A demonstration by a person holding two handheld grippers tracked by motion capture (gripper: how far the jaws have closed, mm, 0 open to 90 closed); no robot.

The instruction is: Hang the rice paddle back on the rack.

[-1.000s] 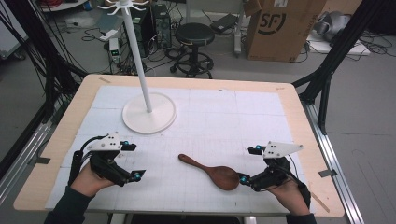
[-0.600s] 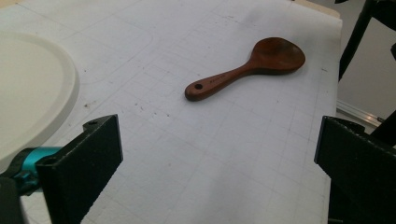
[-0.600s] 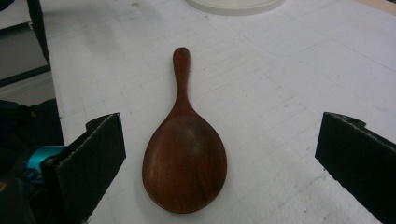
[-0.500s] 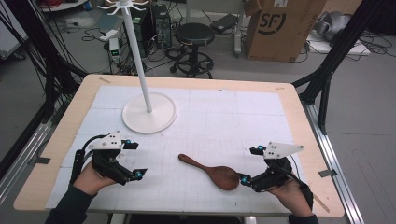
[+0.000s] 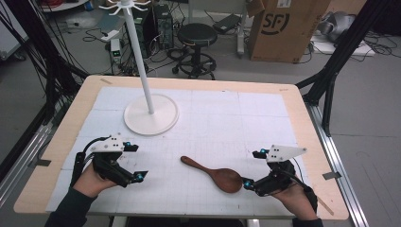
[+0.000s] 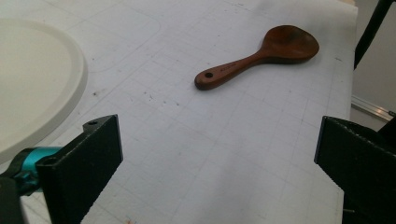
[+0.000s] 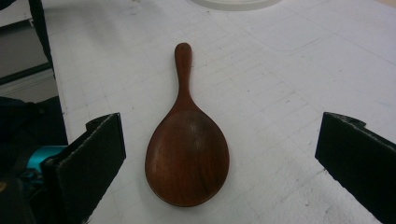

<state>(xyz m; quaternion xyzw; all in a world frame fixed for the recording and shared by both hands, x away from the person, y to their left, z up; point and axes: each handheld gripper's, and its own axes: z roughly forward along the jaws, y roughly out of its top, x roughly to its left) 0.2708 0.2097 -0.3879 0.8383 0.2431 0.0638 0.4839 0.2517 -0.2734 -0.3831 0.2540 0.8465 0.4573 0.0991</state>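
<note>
Our right gripper (image 5: pixel 249 169) is released, jaws spread wide and lined up on the bowl of the wooden spoon (image 5: pixel 213 173), which lies flat just ahead of it near the table's (image 5: pixel 302 118) front edge, handle pointing away toward the far left. That straight-on approach looks chosen so we can close across the bowl's width. Our left gripper (image 5: pixel 134 162) is also released, hanging low near the front-left corner, well apart from the spoon, seemingly waiting. Beyond it, toward the far edge, stands the white hook stand (image 5: pixel 150 113).
</note>
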